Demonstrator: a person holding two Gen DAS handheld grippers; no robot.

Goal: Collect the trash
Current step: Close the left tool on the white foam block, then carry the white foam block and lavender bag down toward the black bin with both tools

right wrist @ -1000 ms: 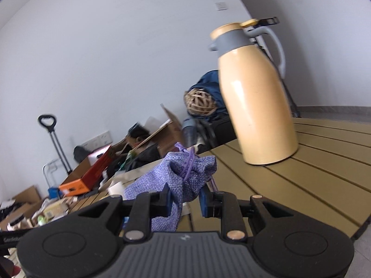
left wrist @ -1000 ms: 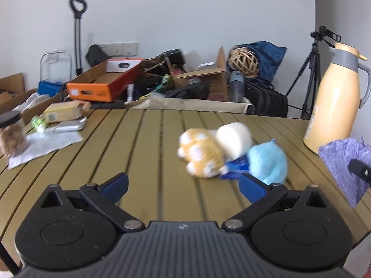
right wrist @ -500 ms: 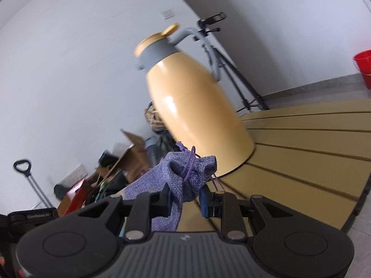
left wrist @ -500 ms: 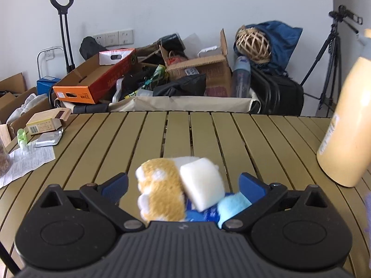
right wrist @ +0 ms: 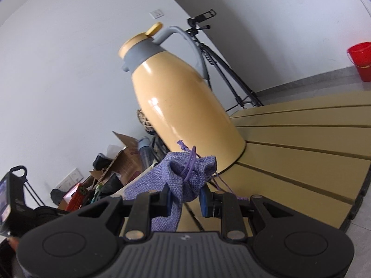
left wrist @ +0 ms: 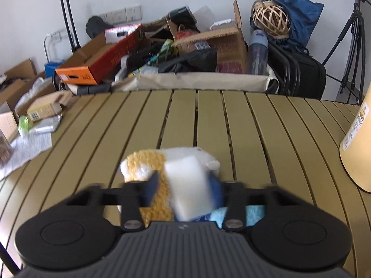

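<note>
The fingers [left wrist: 151,186] of the left gripper [left wrist: 185,188] are drawn in on a soft bundle of trash [left wrist: 185,185], blue pads pressing its 2 sides: a yellow-and-white fuzzy piece on the left, a white foam block in the middle, and a light-blue fuzzy scrap showing low on the right (this near part is blurred, so finer detail is lost). The bundle sits just above the slatted olive worktop [left wrist: 243,127].

The fingers [right wrist: 204,199] of the right gripper [right wrist: 185,199] are pinched narrowly on a purple woven drawstring pouch [right wrist: 185,180], its gathered neck standing up between the pads and its cords trailing to the right. The pouch's body hangs down on the left of the fingers.

Just behind the pouch a cream thermos jug [right wrist: 183,106] with a grey collar and handle stands on the worktop near its edge. Past the worktop's far edge lie an orange cardboard box [left wrist: 99,62], open cartons, a woven rattan ball [left wrist: 271,20] on a blue bag, and a black tripod [left wrist: 350,44]. A red bucket [right wrist: 360,60] stands on the floor by the wall. At the worktop's left edge lie a sheet of paper [left wrist: 25,148] and a small carton [left wrist: 44,108].
</note>
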